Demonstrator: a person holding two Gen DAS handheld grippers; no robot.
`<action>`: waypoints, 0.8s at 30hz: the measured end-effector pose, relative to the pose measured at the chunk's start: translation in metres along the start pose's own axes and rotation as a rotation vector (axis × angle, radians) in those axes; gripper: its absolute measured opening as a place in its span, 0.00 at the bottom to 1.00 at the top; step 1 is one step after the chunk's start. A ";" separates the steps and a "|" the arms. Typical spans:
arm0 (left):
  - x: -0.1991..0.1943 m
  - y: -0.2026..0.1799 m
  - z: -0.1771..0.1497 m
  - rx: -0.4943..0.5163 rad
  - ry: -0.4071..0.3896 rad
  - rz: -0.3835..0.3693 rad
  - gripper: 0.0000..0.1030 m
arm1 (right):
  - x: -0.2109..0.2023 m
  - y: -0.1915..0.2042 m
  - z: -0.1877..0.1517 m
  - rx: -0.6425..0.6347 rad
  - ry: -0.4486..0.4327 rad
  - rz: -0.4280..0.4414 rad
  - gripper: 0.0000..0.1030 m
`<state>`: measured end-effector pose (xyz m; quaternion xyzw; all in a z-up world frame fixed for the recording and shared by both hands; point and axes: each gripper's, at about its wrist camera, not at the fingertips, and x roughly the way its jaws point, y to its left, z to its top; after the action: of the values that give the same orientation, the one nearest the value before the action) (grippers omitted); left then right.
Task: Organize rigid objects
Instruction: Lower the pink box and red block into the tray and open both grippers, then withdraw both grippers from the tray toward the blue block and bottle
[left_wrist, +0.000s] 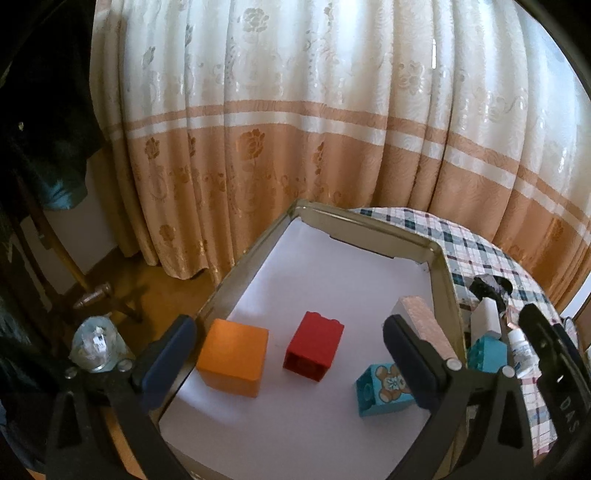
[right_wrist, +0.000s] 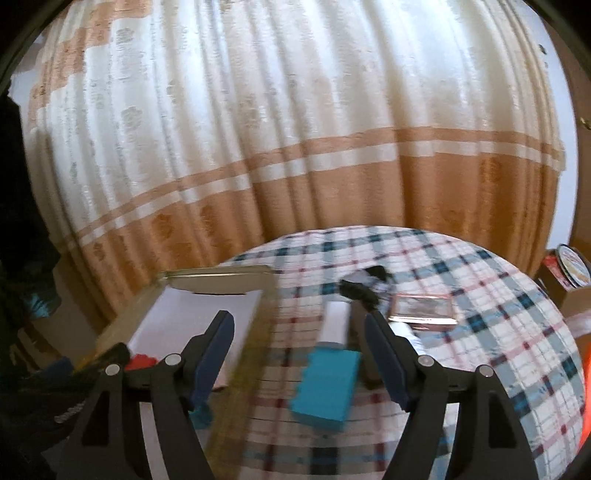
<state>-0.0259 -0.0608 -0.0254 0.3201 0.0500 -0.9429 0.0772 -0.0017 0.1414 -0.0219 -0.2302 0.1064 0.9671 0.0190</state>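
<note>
Left claw (left_wrist: 291, 354): standing spread wide over the tray (left_wrist: 439, 273), pinching nothing.
Between its fingers: a red block (left_wrist: 314, 345) is lying on the tray's white lining, touching neither pad.
By its left finger: an orange cube (left_wrist: 233, 357) is sitting just inside.
By its right finger: a teal bear block (left_wrist: 382, 387) and a pale pink box (left_wrist: 424, 325) are resting near the tray's wall.
Right claw (right_wrist: 299, 354): hanging spread above the checked tablecloth (right_wrist: 480, 332), gripping nothing.
Between its fingers: a teal block (right_wrist: 325, 387) is lying on the cloth, blurred.
Beyond: a white box (right_wrist: 336, 321) is lying past the teal block.
Backdrop: a curtain (right_wrist: 295, 129) is hanging behind.
</note>
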 end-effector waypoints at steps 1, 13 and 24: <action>0.000 -0.002 -0.001 0.007 -0.001 0.001 0.99 | 0.000 -0.005 -0.001 0.009 0.002 -0.012 0.73; -0.011 -0.023 -0.014 0.054 -0.004 -0.001 0.99 | -0.011 -0.026 -0.007 -0.002 -0.019 -0.099 0.73; -0.033 -0.049 -0.034 0.086 -0.091 -0.005 0.99 | -0.023 -0.046 -0.008 0.000 -0.026 -0.153 0.73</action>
<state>0.0113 -0.0037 -0.0304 0.2797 0.0069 -0.9580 0.0631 0.0260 0.1844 -0.0280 -0.2253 0.0883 0.9657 0.0941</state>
